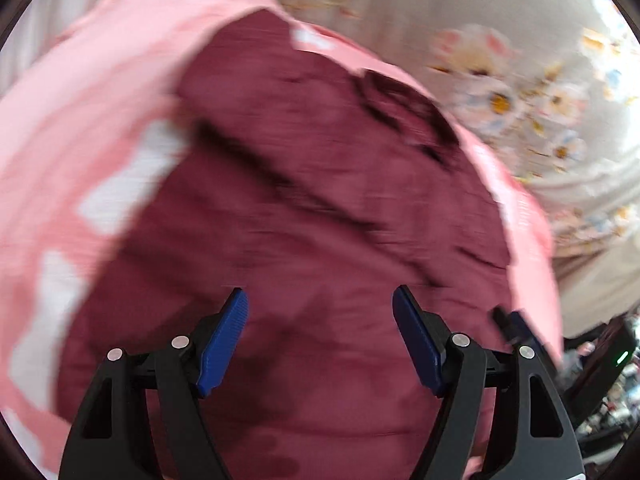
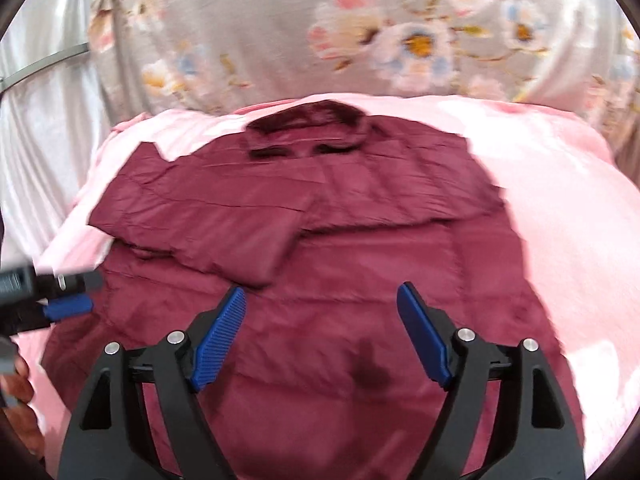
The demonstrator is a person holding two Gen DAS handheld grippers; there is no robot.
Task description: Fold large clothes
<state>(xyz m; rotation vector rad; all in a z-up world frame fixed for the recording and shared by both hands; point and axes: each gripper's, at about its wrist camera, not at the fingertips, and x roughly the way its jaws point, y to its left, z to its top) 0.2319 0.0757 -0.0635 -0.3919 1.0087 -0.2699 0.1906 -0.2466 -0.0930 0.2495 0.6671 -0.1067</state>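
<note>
A large maroon jacket [image 2: 360,208] lies spread on a pink blanket [image 2: 560,208], collar [image 2: 308,128] at the far end. One sleeve [image 2: 208,224] is folded across its chest. My right gripper [image 2: 320,312] is open and empty above the jacket's lower half. My left gripper [image 1: 320,312] is open and empty above the same jacket [image 1: 300,200], whose collar [image 1: 404,108] shows at upper right. The left gripper also shows at the left edge of the right wrist view [image 2: 68,292]. The left wrist view is motion-blurred.
A grey floral bedsheet [image 2: 360,32] lies beyond the blanket and also shows in the left wrist view [image 1: 520,80]. A white curtain [image 2: 36,120] hangs at the left. Dark clutter with a green light [image 1: 616,360] sits off the bed at right.
</note>
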